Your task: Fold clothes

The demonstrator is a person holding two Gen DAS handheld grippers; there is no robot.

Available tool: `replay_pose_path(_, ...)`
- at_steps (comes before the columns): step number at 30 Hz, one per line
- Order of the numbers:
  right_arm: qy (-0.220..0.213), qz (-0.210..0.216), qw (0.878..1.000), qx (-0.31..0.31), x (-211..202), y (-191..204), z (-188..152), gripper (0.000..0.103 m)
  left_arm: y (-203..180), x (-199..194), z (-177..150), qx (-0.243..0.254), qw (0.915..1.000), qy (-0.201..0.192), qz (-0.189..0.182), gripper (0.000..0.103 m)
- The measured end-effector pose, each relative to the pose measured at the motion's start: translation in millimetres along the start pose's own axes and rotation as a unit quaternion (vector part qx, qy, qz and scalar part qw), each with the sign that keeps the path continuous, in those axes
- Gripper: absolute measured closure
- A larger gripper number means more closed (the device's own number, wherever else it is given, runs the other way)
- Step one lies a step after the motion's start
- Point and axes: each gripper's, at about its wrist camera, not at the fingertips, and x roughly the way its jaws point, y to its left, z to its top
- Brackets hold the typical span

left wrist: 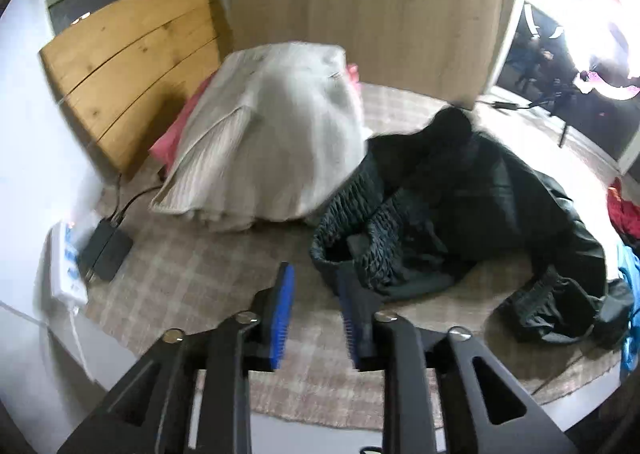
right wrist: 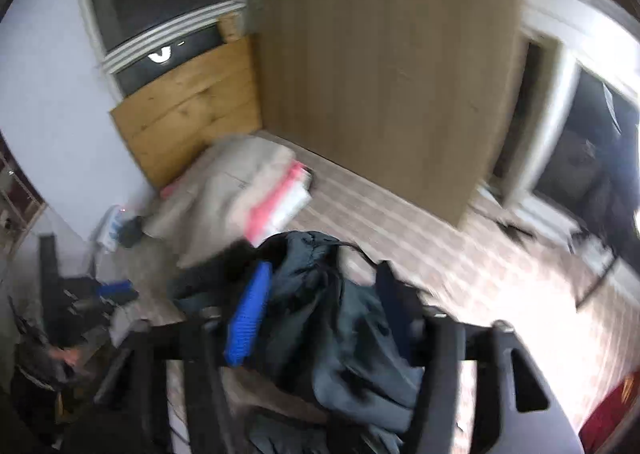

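In the left wrist view, the left gripper [left wrist: 316, 314] hangs over a checked rug [left wrist: 192, 278] on the floor. Its jaws stand apart with nothing between them; only bare rug shows in the gap. Just beyond the tip of one jaw lies a dark padded jacket [left wrist: 460, 213], crumpled in a heap with its ribbed cuffs turned up, not yet folded. Toward the far corner of the rug, by a wooden board [left wrist: 128, 85] leaning on the wall, sits a stack of folded clothes [left wrist: 272, 133]: a pale knitted piece on top, pink ones beneath. That stack reads as the finished part of the job. More loose clothing, red [left wrist: 622, 213] and blue [left wrist: 630, 294], peeks in at the rug's near edge on the right of the view, so work seems to remain beyond the jacket.

In the right wrist view, which is blurred, the right gripper [right wrist: 320, 314] points down at the same jacket [right wrist: 352, 334]. Its jaws are parted on either side of a raised fold of the dark fabric. Whether the pads press on the cloth cannot be told through the blur; they look clear of it. The folded stack [right wrist: 240, 189] lies beyond, by the board.

By this judgement the task is partway along: some pieces are stacked, the jacket is in hand next, and its bulk may make neat folds awkward.
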Motion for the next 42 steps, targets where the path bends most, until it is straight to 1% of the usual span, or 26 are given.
replay_pose_path(1, 0.008, -0.002, 1.0, 0.018, 1, -12, -14, 0.046, -10, 2, 5, 0.014, 0.9998, 0.0, -0.012, 0.067)
replay_pose_path(3, 0.028, -0.008, 0.998, 0.052, 6, -34, -42, 0.046, -31, 7, 16, 0.042, 0.9985, 0.0, -0.035, 0.064)
replay_pose_path(5, 0.054, -0.019, 0.995, 0.079, 15, -51, -67, 0.046, -55, 16, 30, 0.074, 0.9956, 0.001, -0.058, 0.057)
replay_pose_path(6, 0.065, -0.027, 0.993, 0.09, 17, -59, -82, 0.046, -69, 22, 37, 0.088, 0.9934, 0.001, -0.073, 0.052)
replay_pose_path(7, 0.076, -0.035, 0.992, 0.099, 19, -67, -98, 0.046, -81, 31, 46, 0.098, 0.9913, 0.001, -0.088, 0.05)
replay_pose_path(9, 0.089, -0.043, 0.989, 0.107, 21, -75, -119, 0.046, -99, 53, 66, 0.109, 0.9878, 0.004, -0.111, 0.047)
replay_pose_path(12, 0.097, -0.059, 0.988, 0.105, 21, -77, -141, 0.046, -125, 95, 97, 0.121, 0.9865, 0.015, -0.109, 0.047)
replay_pose_path(15, 0.108, -0.096, 0.985, 0.098, 16, -78, -160, 0.046, -141, 136, 115, 0.138, 0.9844, 0.038, -0.102, 0.047)
replay_pose_path(17, 0.11, -0.102, 0.982, 0.118, 6, -84, -176, 0.046, -148, 161, 120, 0.148, 0.981, 0.061, -0.109, 0.054)
replay_pose_path(18, 0.108, -0.095, 0.98, 0.135, 0, -87, -183, 0.046, -151, 172, 120, 0.154, 0.9781, 0.077, -0.117, 0.081)
replay_pose_path(19, 0.106, -0.087, 0.979, 0.154, -7, -90, -190, 0.046, -152, 179, 118, 0.159, 0.9752, 0.09, -0.125, 0.091)
replay_pose_path(20, 0.107, -0.086, 0.977, 0.162, -10, -90, -195, 0.046, -153, 183, 116, 0.162, 0.9721, 0.102, -0.135, 0.097)
replay_pose_path(21, 0.111, -0.087, 0.976, 0.164, -10, -89, -199, 0.046, -152, 181, 115, 0.163, 0.9705, 0.103, -0.144, 0.098)
replay_pose_path(22, 0.114, -0.089, 0.975, 0.167, -11, -87, -202, 0.046, -151, 172, 115, 0.163, 0.9706, 0.094, -0.15, 0.098)
replay_pose_path(24, 0.123, -0.098, 0.974, 0.165, -6, -83, -206, 0.045, -141, 142, 120, 0.149, 0.9725, 0.072, -0.164, 0.098)
replay_pose_path(25, 0.13, -0.098, 0.973, 0.167, -1, -83, -209, 0.045, -133, 123, 124, 0.137, 0.9737, 0.058, -0.173, 0.098)
replay_pose_path(27, 0.141, -0.083, 0.97, 0.18, 10, -81, -213, 0.045, -110, 78, 133, 0.109, 0.9759, 0.022, -0.188, 0.098)
replay_pose_path(30, 0.143, -0.073, 0.972, 0.173, 23, -69, -215, 0.046, -66, 5, 139, 0.085, 0.9789, -0.043, -0.181, 0.098)
replay_pose_path(31, 0.138, -0.073, 0.975, 0.157, 24, -62, -214, 0.05, -51, -16, 139, 0.077, 0.979, -0.058, -0.18, 0.098)
replay_pose_path(32, 0.134, -0.072, 0.978, 0.141, 25, -55, -213, 0.082, -38, -31, 139, 0.07, 0.9794, -0.069, -0.176, 0.098)
replay_pose_path(33, 0.134, -0.069, 0.98, 0.129, 22, -53, -212, 0.101, -25, -47, 139, 0.064, 0.9796, -0.08, -0.173, 0.098)
replay_pose_path(34, 0.136, -0.065, 0.981, 0.121, 19, -51, -212, 0.101, -15, -56, 139, 0.06, 0.9804, -0.088, -0.166, 0.098)
replay_pose_path(36, 0.125, -0.074, 0.982, 0.119, -3, -59, -210, 0.102, 0, -66, 131, 0.061, 0.9843, -0.093, -0.137, 0.098)
replay_pose_path(38, 0.102, -0.085, 0.98, 0.15, -42, -78, -212, 0.102, 14, -67, 120, 0.055, 0.9873, -0.085, -0.122, 0.098)
replay_pose_path(39, 0.09, -0.09, 0.977, 0.169, -63, -88, -214, 0.102, 19, -66, 113, 0.051, 0.9885, -0.077, -0.12, 0.098)
replay_pose_path(42, 0.058, -0.144, 0.965, 0.214, -138, -108, -235, 0.102, 38, -59, 84, 0.037, 0.9918, -0.05, -0.111, 0.098)
